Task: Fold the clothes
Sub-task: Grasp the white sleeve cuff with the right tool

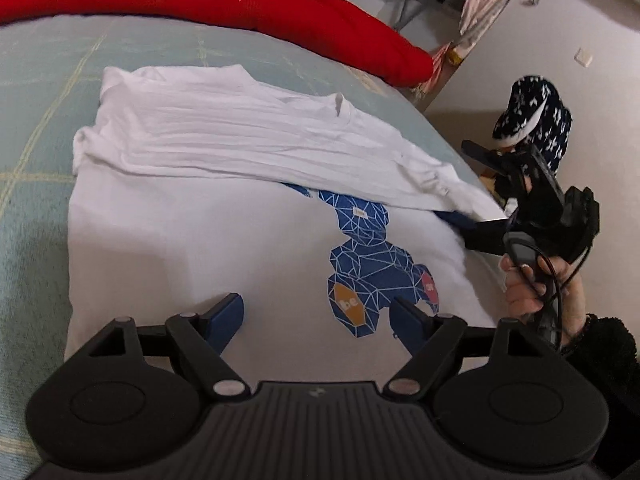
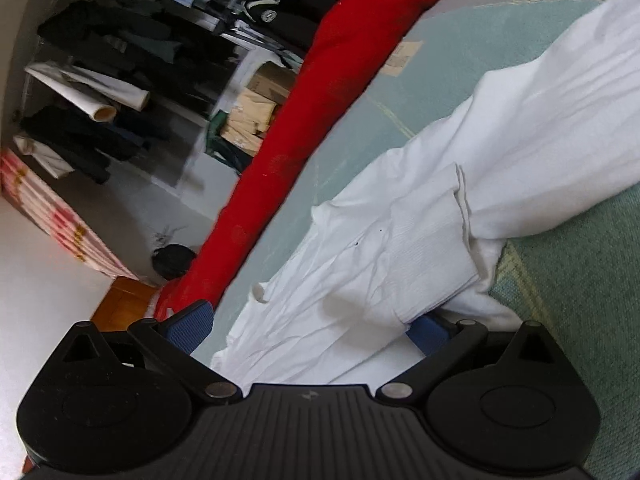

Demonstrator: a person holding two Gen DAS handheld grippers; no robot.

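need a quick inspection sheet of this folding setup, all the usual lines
surface: pale green bed cover with yellow lines
job's things: white t-shirt lying flat, one part folded over its blue print
clutter: red bolster along the far edge
grippers: left gripper open above the shirt, holding nothing; right gripper open at the shirt's edge, one of its fingers under the cloth
cables: black cable by the hand holding the right gripper
surroundings: hanging clothes, boxes, patterned slipper on the floor
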